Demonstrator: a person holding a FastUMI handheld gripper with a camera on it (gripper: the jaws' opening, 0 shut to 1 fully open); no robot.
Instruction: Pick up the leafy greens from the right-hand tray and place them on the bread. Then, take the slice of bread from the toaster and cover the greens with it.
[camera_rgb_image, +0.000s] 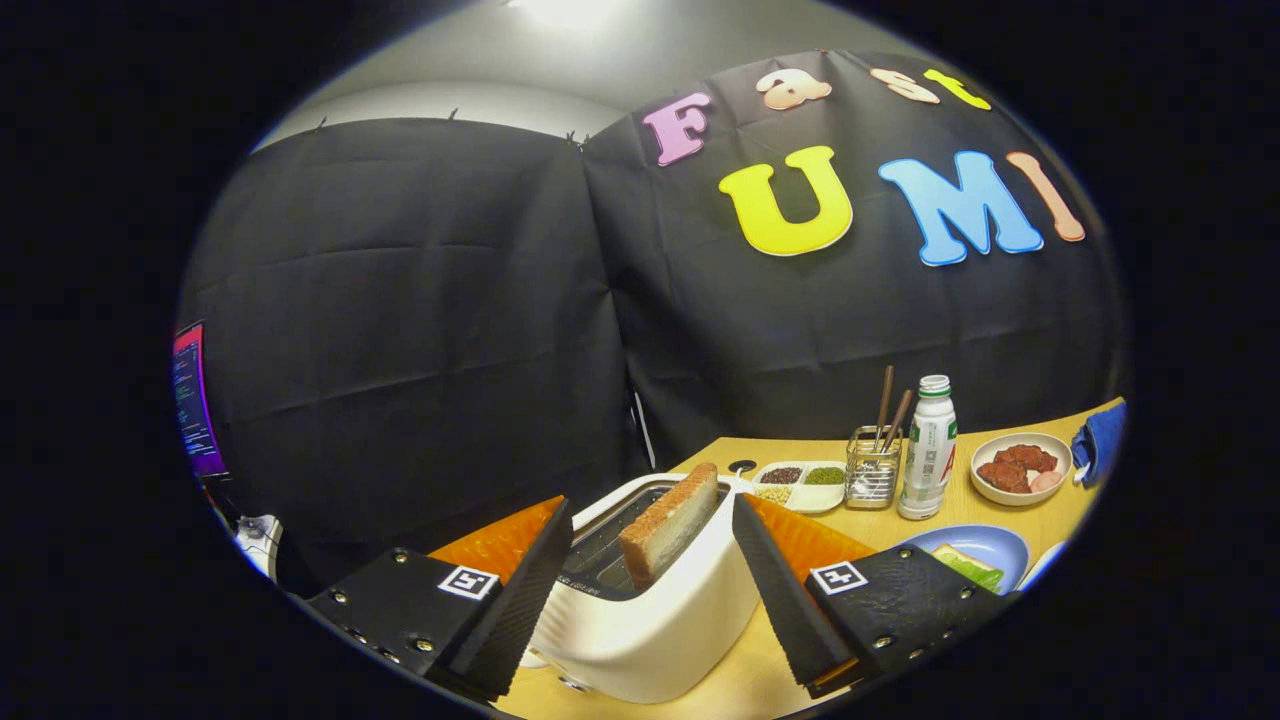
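Gripper (650, 590) open, astride toaster (650, 620), lower centre.
I judge the fingers straddle the upright bread slice (668, 525) to grasp it; greens (968, 567) already lie on the plate (990, 545), lower right.

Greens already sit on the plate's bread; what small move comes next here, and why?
Probably ease the claw forward and down, then close it: its fingers stand open either side of the bread slice sticking up from the toaster, not yet touching it. The greens await covering.
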